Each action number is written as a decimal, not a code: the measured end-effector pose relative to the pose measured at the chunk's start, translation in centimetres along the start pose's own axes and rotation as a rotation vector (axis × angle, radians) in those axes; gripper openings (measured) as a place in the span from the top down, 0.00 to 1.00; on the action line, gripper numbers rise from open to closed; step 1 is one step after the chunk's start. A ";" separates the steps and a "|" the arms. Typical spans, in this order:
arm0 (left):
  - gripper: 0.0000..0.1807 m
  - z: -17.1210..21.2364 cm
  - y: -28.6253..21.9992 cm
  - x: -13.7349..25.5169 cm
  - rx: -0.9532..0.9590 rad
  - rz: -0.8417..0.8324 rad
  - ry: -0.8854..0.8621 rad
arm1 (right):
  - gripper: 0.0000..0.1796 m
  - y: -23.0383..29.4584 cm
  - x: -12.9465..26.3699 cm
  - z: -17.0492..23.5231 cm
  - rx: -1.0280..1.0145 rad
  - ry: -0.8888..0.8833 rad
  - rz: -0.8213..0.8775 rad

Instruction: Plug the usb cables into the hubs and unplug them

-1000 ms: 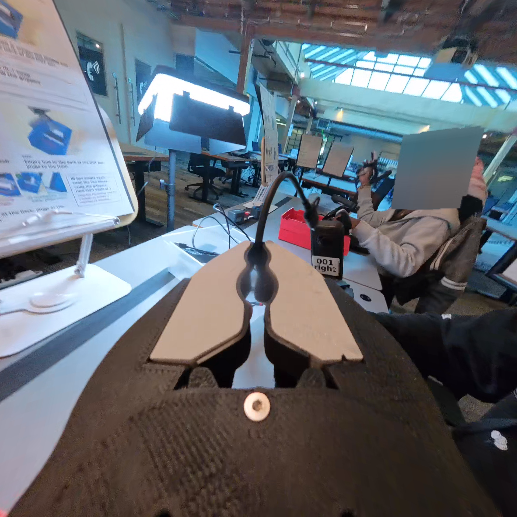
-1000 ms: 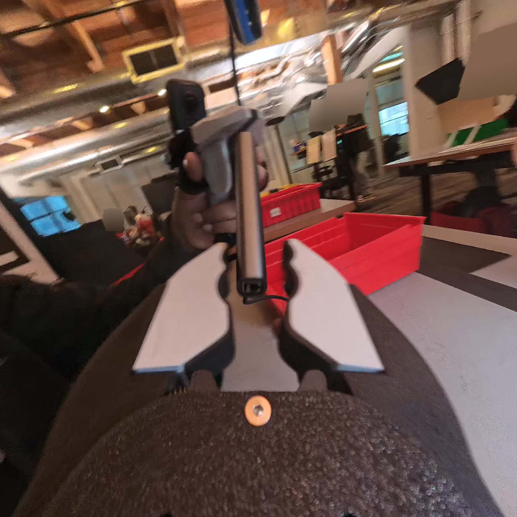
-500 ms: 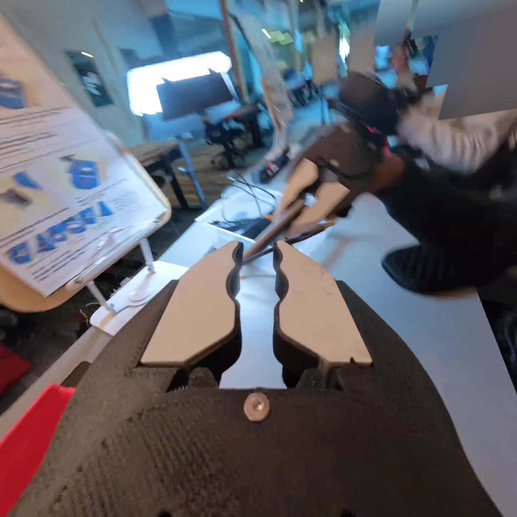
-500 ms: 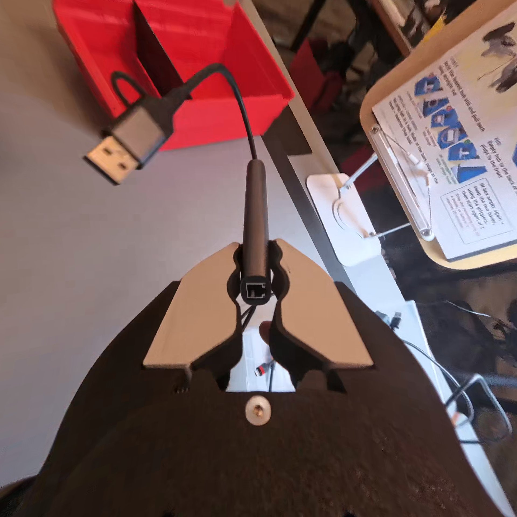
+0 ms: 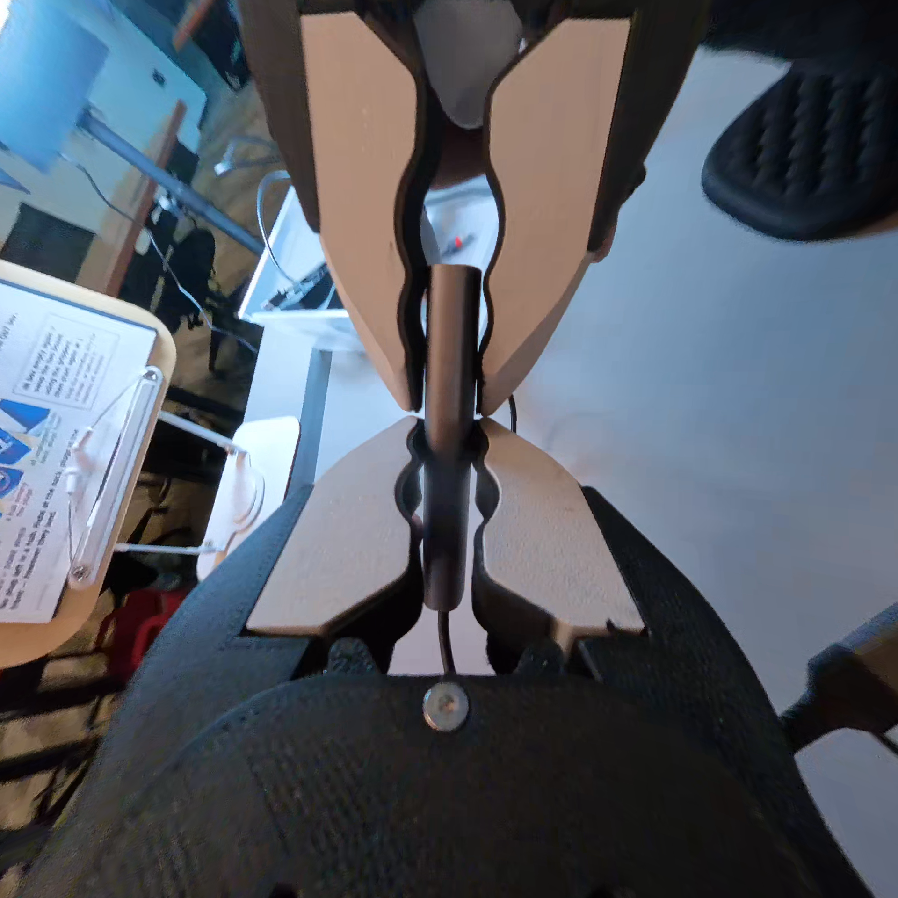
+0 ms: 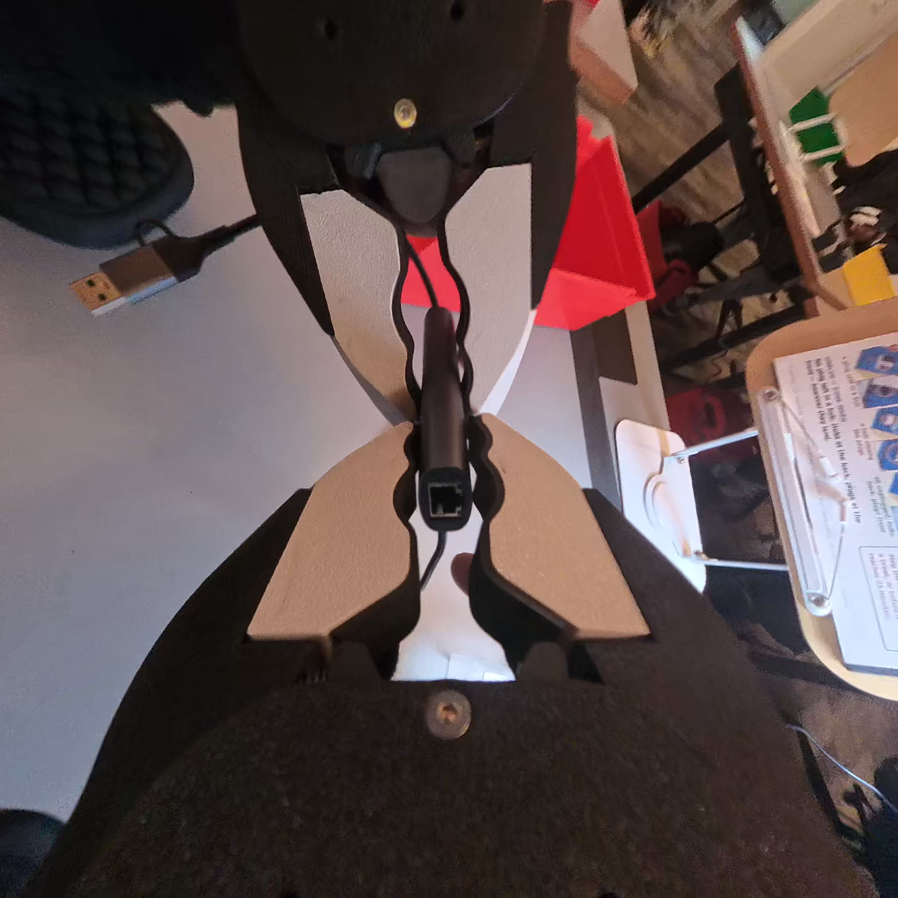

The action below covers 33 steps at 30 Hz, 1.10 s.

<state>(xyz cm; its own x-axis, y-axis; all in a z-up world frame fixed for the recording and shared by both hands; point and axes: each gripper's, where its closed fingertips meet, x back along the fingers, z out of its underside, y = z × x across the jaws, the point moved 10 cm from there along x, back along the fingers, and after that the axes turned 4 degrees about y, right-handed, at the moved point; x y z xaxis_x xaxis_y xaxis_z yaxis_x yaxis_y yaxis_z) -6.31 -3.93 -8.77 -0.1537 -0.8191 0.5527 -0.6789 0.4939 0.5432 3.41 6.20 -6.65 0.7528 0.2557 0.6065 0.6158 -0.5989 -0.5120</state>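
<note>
Both the left tongs [image 5: 444, 437] and right tongs [image 6: 444, 432] clamp the slim dark USB hub [image 6: 443, 427] tip to tip above the desk [image 6: 170, 437], so one pair should probably let go before the dangling USB plug [image 6: 129, 282] is seated.

Grey-white table [image 6: 121, 461]: broad bare top, dark strip along its far edge.
Red bin [image 6: 602, 252]: open plastic tray, stood on the table near that edge.
Document stand [image 6: 646, 491]: white base on the table edge, with clear supports.
Instruction sheet [image 5: 43, 437]: printed page with blue pictures, lay on a pale wooden board [image 5: 163, 350] under a clear clip bar [image 5: 114, 466].
White tray [image 5: 291, 301]: held dark cables, beyond the table.
Black mesh chair part [image 5: 802, 160]: rounded, blurred.
Green blocks [image 6: 816, 126] and a yellow block [image 6: 870, 277]: on a neighbouring desk, well apart.
</note>
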 end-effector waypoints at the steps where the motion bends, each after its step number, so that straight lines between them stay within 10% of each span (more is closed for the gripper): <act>1: 0.90 0.0 0.3 0.2 0.031 0.006 -0.061 | 0.88 -0.3 0.6 0.0 -0.016 -0.054 0.011; 7: 0.90 1.4 2.0 1.8 0.222 0.089 -0.458 | 0.72 -1.8 3.7 1.0 -0.127 -0.234 0.024; 13: 0.90 2.1 2.1 1.7 0.283 0.130 -0.668 | 0.78 -1.6 3.4 0.8 -0.142 -0.281 -0.020; 18: 0.90 2.5 1.5 0.5 0.277 0.154 -0.643 | 0.96 -1.3 2.7 0.6 -0.129 -0.263 -0.026; 33: 0.90 1.8 0.4 0.5 -0.005 -0.030 -0.259 | 0.96 -0.1 0.2 0.7 0.017 -0.007 0.051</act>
<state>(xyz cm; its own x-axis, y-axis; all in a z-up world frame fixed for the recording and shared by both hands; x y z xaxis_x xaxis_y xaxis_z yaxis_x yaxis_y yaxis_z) -7.94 -4.63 -9.42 -0.3126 -0.8807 0.3560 -0.6826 0.4689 0.5606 3.62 6.85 -6.90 0.7851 0.2303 0.5749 0.5801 -0.5987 -0.5524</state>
